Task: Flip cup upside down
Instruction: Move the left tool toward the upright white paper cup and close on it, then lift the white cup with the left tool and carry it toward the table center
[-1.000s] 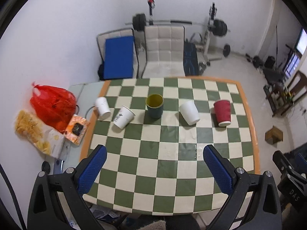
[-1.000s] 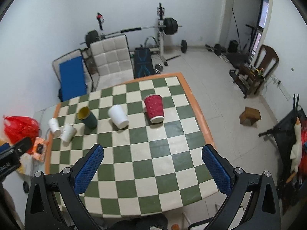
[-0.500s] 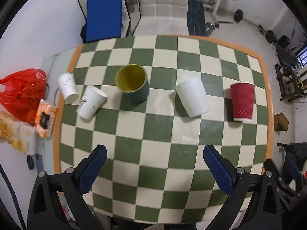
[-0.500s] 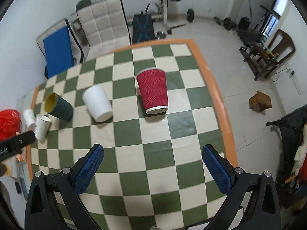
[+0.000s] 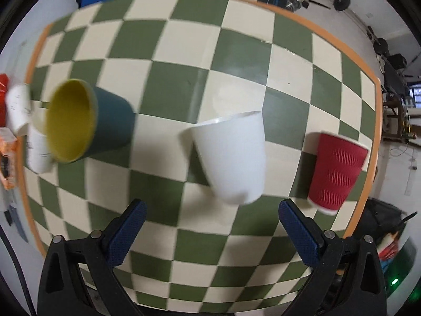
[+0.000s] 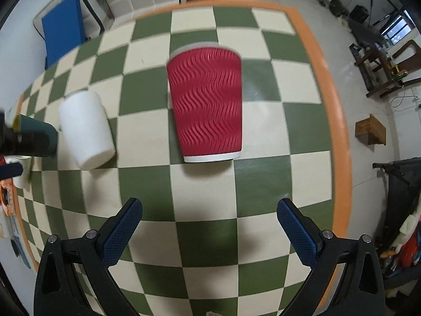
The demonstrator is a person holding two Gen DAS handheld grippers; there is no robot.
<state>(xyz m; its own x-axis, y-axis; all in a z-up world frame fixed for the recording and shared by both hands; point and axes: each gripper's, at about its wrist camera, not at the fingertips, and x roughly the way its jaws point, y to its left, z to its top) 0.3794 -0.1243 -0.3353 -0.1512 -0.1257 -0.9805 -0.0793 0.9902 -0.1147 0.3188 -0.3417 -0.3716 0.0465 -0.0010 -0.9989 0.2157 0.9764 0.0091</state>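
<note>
On the green-and-cream checkered table (image 5: pixel 163 84) stand a dark teal cup with a yellow inside (image 5: pixel 86 123), mouth up, a white cup (image 5: pixel 231 155) standing upside down, and a red ribbed paper cup (image 5: pixel 336 171) standing upside down. My left gripper (image 5: pixel 210 210) is open, just in front of the white cup. In the right wrist view the red cup (image 6: pixel 208 102) is straight ahead of my open right gripper (image 6: pixel 209 210); the white cup (image 6: pixel 84 129) and teal cup (image 6: pixel 36 137) are to its left.
Two small white paper cups (image 5: pixel 29 129) lie at the table's left edge, beside an orange packet (image 5: pixel 8 158). The table's orange rim (image 6: pixel 329 92) runs along the right. A blue mat (image 6: pixel 63 26), a padded chair and gym weights are beyond the table.
Both grippers have moved down and forward toward the table. The cups look much larger; the white cup is now near the left gripper and the red cup near the right gripper.
</note>
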